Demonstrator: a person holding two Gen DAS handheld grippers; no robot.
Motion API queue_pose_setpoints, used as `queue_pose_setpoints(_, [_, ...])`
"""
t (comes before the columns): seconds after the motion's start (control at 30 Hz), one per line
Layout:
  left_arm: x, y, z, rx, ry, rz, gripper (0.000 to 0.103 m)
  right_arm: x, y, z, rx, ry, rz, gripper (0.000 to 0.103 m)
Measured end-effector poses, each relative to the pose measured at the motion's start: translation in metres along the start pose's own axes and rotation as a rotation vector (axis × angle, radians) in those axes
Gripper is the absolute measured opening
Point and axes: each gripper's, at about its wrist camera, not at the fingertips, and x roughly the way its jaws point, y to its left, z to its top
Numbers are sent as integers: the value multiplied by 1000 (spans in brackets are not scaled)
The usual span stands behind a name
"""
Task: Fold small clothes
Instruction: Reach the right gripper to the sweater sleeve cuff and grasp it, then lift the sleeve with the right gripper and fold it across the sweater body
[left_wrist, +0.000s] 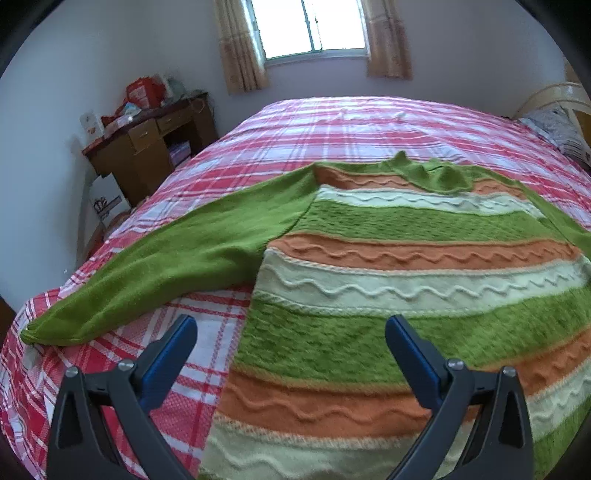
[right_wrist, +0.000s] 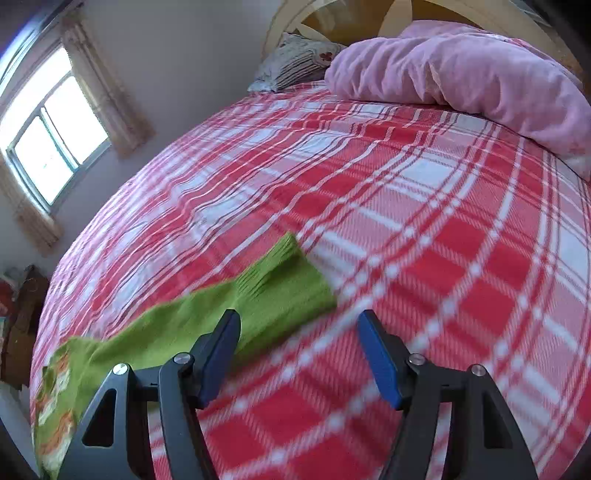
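Observation:
A small knitted sweater (left_wrist: 388, 266) with green, orange and cream stripes lies flat on the red plaid bed (left_wrist: 332, 125), collar at the far side. Its left green sleeve (left_wrist: 177, 266) stretches out to the left. My left gripper (left_wrist: 291, 328) is open and empty, just above the sweater's lower left part. In the right wrist view the other green sleeve (right_wrist: 229, 314) lies spread on the bed (right_wrist: 406, 221), its ribbed cuff (right_wrist: 284, 258) pointing away. My right gripper (right_wrist: 297, 321) is open and empty, over the sleeve's near edge beside the cuff.
A wooden desk (left_wrist: 147, 147) with clutter stands left of the bed below the window (left_wrist: 310, 26). A pink duvet (right_wrist: 461, 74) and a patterned pillow (right_wrist: 295, 59) lie at the headboard end.

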Motion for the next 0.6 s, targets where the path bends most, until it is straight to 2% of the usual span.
queue_pose_setpoints(0.07, [9,3,1,-21,17,0,103,11,6,8,-32,-2,-24,63])
queue_pose_setpoints(0.2, [19,0,-5,-34,51,-9,103,23,18,8,-107,17,-63,31])
queue_pose_setpoints(0.23, [18,-1,-5,-34,49,-10,103,22,17,8,-107,16,-51,23])
queue_pose_setpoints(0.27, [16,0,-5,-38,42,-14,103,21,15,8,-97,23,-17,9])
queue_pose_setpoints(0.43, [16,6,-5,-59,57,-43,103,-7,0,-1,-48,-4,60,9])
queue_pose_setpoints(0.6, [15,10,-5,-83,57,-65,103,-31,-8,-4,-36,-34,72,9])
